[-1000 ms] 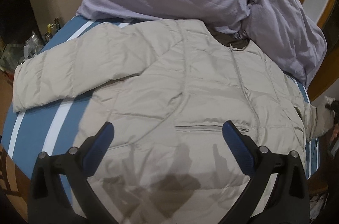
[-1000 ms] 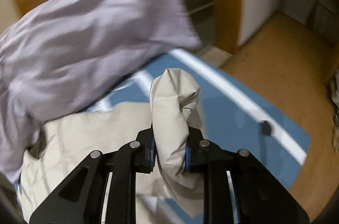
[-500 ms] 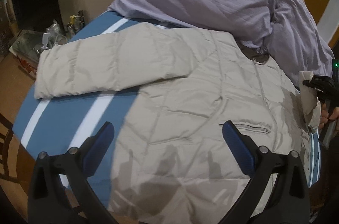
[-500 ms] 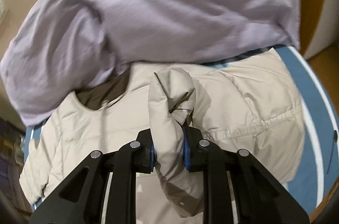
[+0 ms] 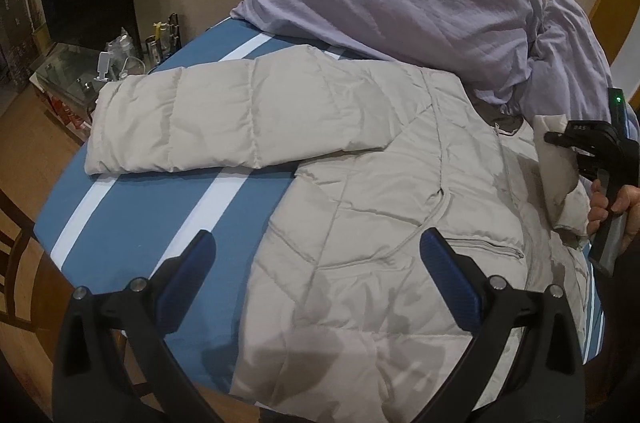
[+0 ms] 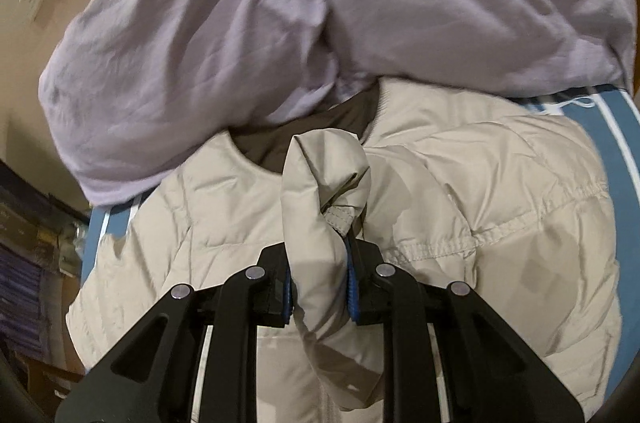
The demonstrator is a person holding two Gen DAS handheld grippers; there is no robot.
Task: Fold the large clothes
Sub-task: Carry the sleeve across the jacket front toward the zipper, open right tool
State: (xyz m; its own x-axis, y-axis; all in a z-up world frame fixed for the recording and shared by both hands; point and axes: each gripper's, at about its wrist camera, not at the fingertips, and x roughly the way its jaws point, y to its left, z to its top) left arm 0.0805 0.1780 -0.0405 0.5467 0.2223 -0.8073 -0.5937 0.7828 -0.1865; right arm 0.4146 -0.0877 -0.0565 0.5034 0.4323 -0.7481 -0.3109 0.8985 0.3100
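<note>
Your right gripper (image 6: 318, 287) clamps the sleeve cuff (image 6: 320, 207) — left gripper (image 5: 316, 263) holds nothing.
Its jaws stand wide apart above the beige quilted puffer jacket (image 5: 360, 223), spread flat on the blue white-striped bed (image 5: 152, 207) — right jaws nearly together on the cuff.

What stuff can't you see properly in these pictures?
- Jacket hem: left wrist view, cut off by the bottom edge and the left tongs.
- Sleeve cuff: right wrist view, pinched inside the right tongs.
- Jacket collar: partly under the purple pillows.
- Bedside clutter: left wrist view, too small.
</note>
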